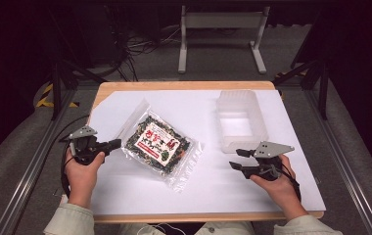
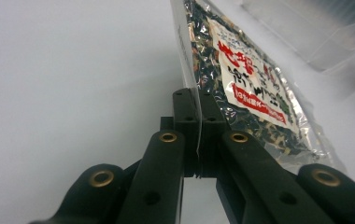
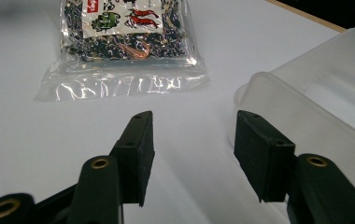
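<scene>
Two hands at the near table edge, one gripper each. Left gripper [image 1: 109,145] has its jaws pressed together on the clear plastic margin of the seaweed snack bag [image 1: 158,143], pinching the film at the bag's left corner; in the left gripper view the bag [image 2: 250,88] rises tilted from the pinch, so that edge looks lifted off the sheet. Right gripper [image 1: 239,159] hangs apart from the bag with jaws spread, nothing between them, just in front of the container's near end

Bag lies mid-table on the white sheet [image 1: 223,186], slanted, its far-right part resting flat, well left of the clear plastic container [image 1: 241,120]

Handling judgement: bag looks light, floppy, crinkly film, dry loose flakes inside that probably crush if squeezed through the middle. Film likely slick, so a one-corner pinch may let it swing or slip. Best hold is the empty sealed margin, not the filled centre; the wide clear flap [image 3: 119,84] facing the right gripper looks like the natural second grip point. Container looks stiff, light, could slide if bumped

Counts: one bag, one container, one white sheet, two grippers, one table [image 1: 184,85], one metal stand [image 1: 221,36] on the floor beyond
</scene>
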